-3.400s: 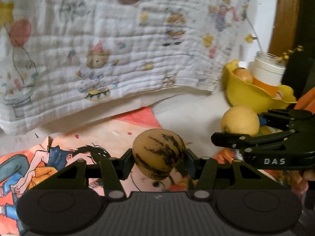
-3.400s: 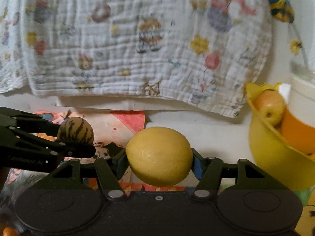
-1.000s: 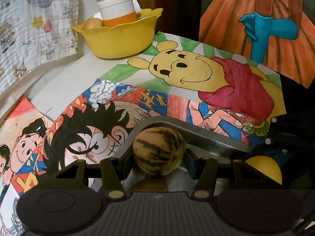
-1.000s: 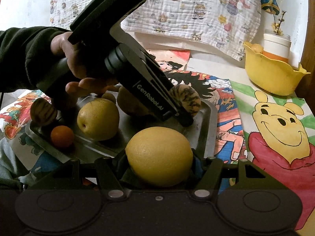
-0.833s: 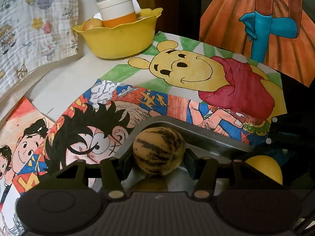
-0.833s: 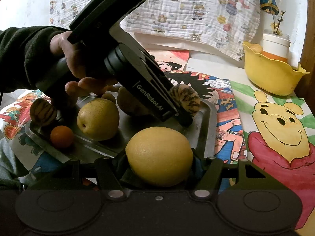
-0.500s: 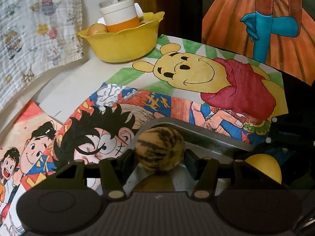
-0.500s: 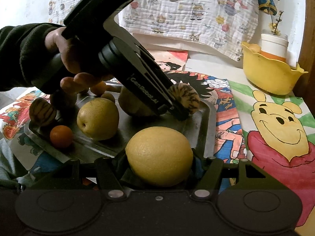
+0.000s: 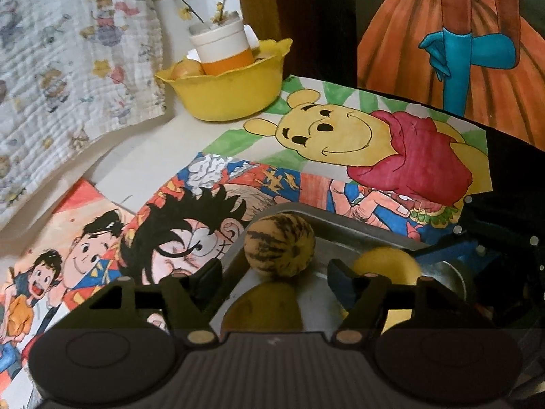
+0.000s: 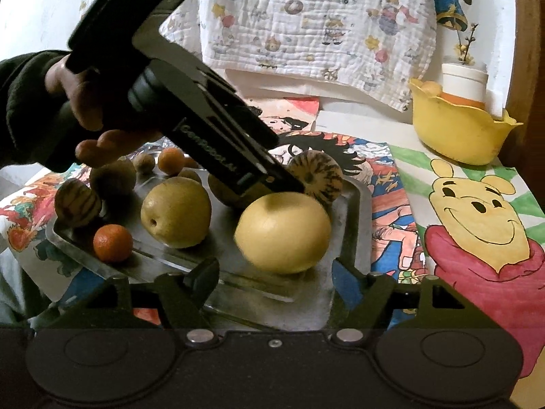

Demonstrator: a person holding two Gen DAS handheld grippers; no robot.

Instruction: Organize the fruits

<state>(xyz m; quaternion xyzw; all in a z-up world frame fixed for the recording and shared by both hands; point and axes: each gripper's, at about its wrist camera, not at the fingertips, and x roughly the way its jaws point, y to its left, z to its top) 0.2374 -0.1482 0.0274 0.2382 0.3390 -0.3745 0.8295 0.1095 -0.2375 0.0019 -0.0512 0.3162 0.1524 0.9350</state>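
Note:
A steel tray holds several fruits. A striped tan melon rests at the tray's far corner, just past my open left gripper; it also shows in the right wrist view. A large yellow fruit sits on the tray just ahead of my open right gripper, free of the fingers. It shows blurred in the left wrist view. A yellow pear, a small orange and another striped melon lie further left.
A yellow bowl with a white and orange cup and a fruit stands at the back right. Cartoon drawings cover the table. A printed cloth hangs behind. The left hand and its gripper body hang over the tray.
Both grippers have opened. The striped melon and the large yellow fruit have left the jaws and now sit on the tray. Both grippers have drawn back a little.

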